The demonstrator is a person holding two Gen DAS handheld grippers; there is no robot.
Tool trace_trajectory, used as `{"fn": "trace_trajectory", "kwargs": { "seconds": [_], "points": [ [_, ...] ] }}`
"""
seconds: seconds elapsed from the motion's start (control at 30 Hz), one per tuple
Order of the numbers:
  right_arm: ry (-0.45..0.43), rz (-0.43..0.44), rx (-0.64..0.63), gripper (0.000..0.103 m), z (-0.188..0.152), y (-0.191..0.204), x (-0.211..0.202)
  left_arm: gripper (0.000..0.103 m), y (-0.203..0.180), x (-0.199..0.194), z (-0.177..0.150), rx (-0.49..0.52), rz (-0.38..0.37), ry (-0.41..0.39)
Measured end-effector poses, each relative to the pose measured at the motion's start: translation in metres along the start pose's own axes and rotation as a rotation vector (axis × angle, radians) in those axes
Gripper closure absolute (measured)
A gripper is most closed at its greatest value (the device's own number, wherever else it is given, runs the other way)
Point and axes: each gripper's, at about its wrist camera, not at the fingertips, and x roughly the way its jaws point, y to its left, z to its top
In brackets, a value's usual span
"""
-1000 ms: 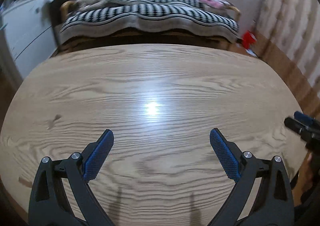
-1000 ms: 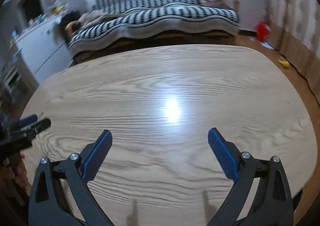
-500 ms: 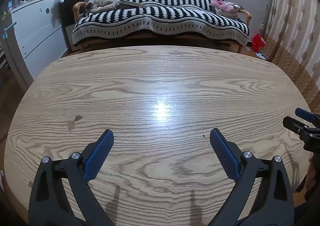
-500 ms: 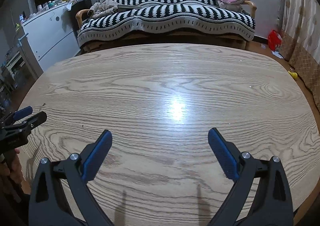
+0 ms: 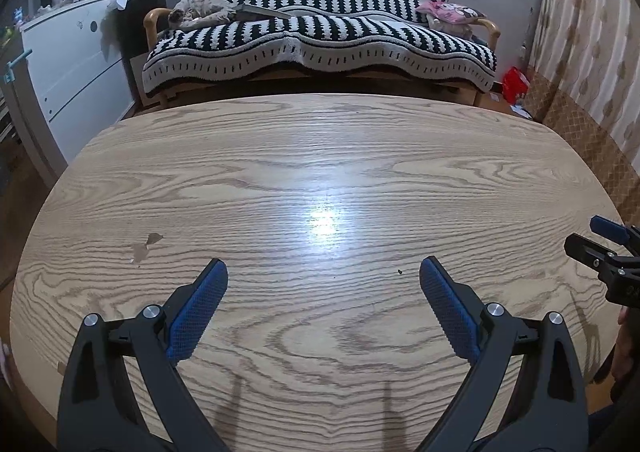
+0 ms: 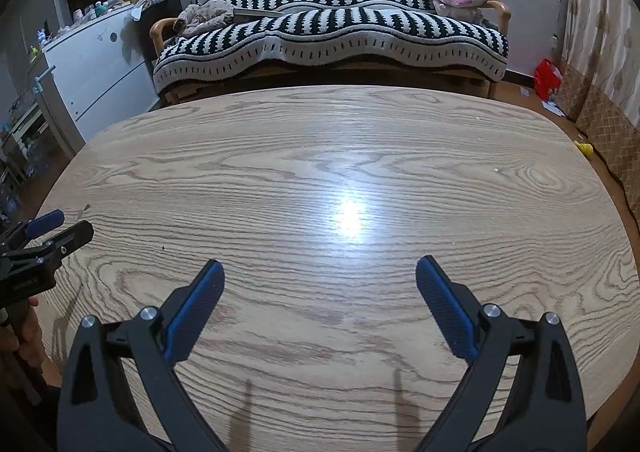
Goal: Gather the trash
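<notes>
Big oval wooden table (image 5: 320,180) fills both views, pale oak grain, a lamp glare sitting mid-surface. Behind its far edge stands a sofa (image 5: 320,40) under a black-and-white patterned cover, a beige bundle of cloth (image 5: 200,10) on one end, a pink cushion (image 5: 452,12) on the other. Left of it, a white dresser (image 5: 68,64) with clutter on top; on the right a patterned curtain (image 5: 592,52), and a red bag (image 5: 516,84) on the floor by the wall. In the right wrist view a small yellow item (image 6: 585,148) lies on the floor beyond the table's right rim.

Left gripper (image 5: 323,280) hangs over the near side of the table, jaws spread wide, nothing between the blue pads. Right gripper (image 6: 319,278), same story: wide apart, nothing held, and it peeks in at the left view's right edge.

Trash? No clear piece on the tabletop. Just a brownish stain (image 5: 146,246) left of the left gripper and a tiny dark speck (image 5: 399,272) near its right finger, too small to identify. Nothing blocks either gripper's reach across the wood
</notes>
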Motion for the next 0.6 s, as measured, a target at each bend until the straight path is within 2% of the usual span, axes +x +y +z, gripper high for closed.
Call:
{"fn": "trace_trajectory", "kwargs": {
  "seconds": [0.6],
  "points": [
    [-0.003,-0.006,0.003,0.01,-0.0034,-0.0101,-0.0054,0.009,-0.0024,-0.0015,-0.0012,0.009,0.001,0.0]
  ]
}}
